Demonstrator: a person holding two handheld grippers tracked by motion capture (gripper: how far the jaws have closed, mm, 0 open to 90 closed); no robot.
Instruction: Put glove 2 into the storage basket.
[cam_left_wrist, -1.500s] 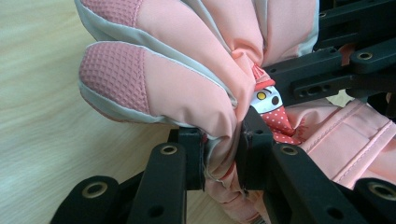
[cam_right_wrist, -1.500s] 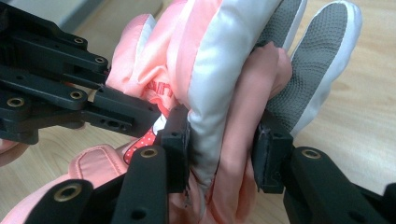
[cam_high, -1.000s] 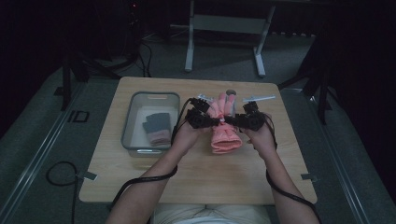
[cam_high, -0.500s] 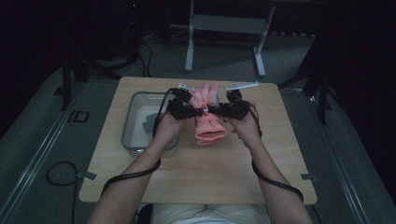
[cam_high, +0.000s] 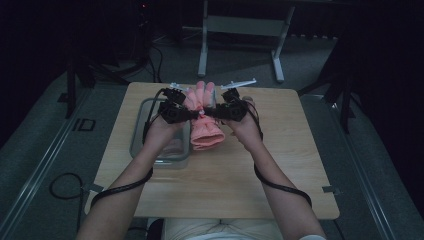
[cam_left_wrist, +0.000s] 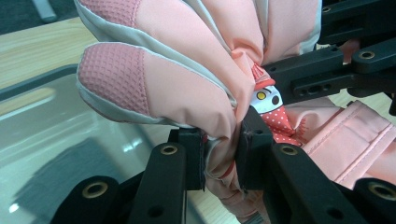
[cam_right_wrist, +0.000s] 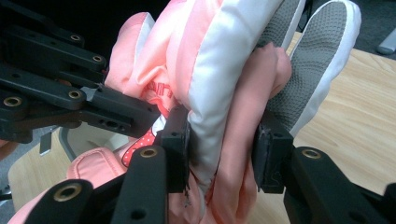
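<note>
With both grippers' jaws clamped on the pink glove (cam_high: 204, 116), it has shifted toward the 9 o'clock tray (cam_high: 141, 131), nearing placement.

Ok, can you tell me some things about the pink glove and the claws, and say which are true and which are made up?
1. Both claws pinch the pink glove. True: the left claw and the right claw are each shut on its fabric.
2. The glove lies flat on the table. False: it hangs between the claws, above the table.
3. A clear tray sits on the table by the person's left hand. True.
4. The glove is blue. False: it is pink with pale trim.
5. The glove has a small cartoon patch on it. True.
</note>
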